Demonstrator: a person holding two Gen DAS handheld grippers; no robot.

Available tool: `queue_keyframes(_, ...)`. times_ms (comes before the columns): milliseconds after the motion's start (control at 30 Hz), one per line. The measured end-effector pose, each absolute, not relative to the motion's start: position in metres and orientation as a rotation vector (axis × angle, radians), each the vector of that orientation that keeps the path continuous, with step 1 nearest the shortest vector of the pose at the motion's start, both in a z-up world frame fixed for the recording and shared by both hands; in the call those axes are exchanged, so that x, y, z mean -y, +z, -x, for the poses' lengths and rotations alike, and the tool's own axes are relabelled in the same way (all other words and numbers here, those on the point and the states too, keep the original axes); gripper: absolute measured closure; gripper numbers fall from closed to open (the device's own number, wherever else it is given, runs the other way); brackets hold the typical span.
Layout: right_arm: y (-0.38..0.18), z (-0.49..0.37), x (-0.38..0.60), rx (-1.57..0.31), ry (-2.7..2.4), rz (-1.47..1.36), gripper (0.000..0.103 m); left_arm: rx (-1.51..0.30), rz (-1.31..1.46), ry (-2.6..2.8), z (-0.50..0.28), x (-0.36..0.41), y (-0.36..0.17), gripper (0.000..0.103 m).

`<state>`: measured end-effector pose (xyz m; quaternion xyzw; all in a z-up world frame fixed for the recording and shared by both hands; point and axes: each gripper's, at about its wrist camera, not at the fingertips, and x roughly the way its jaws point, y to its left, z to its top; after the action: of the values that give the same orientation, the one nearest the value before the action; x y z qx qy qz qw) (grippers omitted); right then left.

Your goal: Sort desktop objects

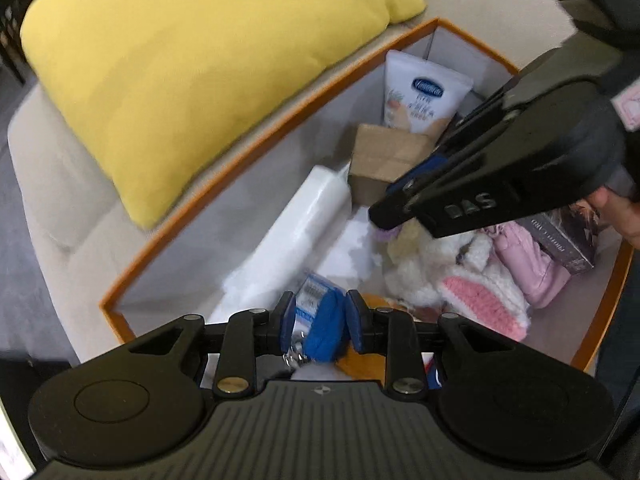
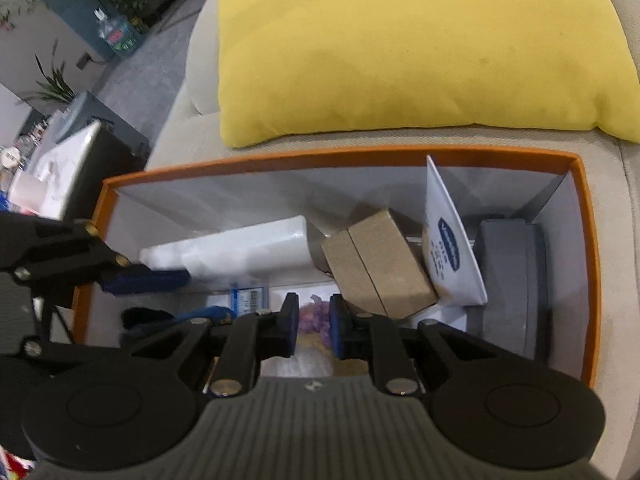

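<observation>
the left gripper [image 1: 320, 322] hangs over the near end of the orange-rimmed box [image 1: 256, 152], its blue pads closed onto a blue knitted item [image 1: 326, 330] that fills the narrow gap between them. a blue-and-white labelled packet [image 1: 310, 300] sits just beyond the left pad, down in the box. the right gripper [image 2: 314, 326] hovers over the same box with its jaws parted by a small gap and nothing between them; a purple fuzzy thing [image 2: 314, 314] lies below that gap on the box floor. just right of it a brown cardboard carton [image 2: 378, 262] lies tilted, touching a white tube [image 2: 450, 240] that leans against a grey case [image 2: 510, 280]. a white bottle [image 2: 232, 250] lies along the far wall. a yellow cushion [image 2: 400, 48] rests on the beige sofa [image 2: 188, 136] beside the box.
</observation>
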<state>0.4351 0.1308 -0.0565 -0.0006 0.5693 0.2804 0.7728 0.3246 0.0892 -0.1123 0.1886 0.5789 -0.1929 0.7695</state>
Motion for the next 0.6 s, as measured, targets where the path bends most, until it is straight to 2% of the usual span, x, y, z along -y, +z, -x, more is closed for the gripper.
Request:
queue_keyframes(133,-0.060,-0.429,-0.132,-1.224,0.605,0.040,0.085,-1.320,-0.279,-0.339,-0.340,-0.104,-0.120,0.070)
queue_keyframes(300,-0.059,-0.423,-0.128,-1.211,0.603,0.069,0.085,-1.383,-0.149,-0.233,-0.352,-0.119,-0.128,0.061)
queue_keyframes(600,-0.054,-0.421,-0.120,-1.215,0.604,0.064,0.084,-1.312,-0.285,-0.157,-0.362,-0.118,-0.133,0.065)
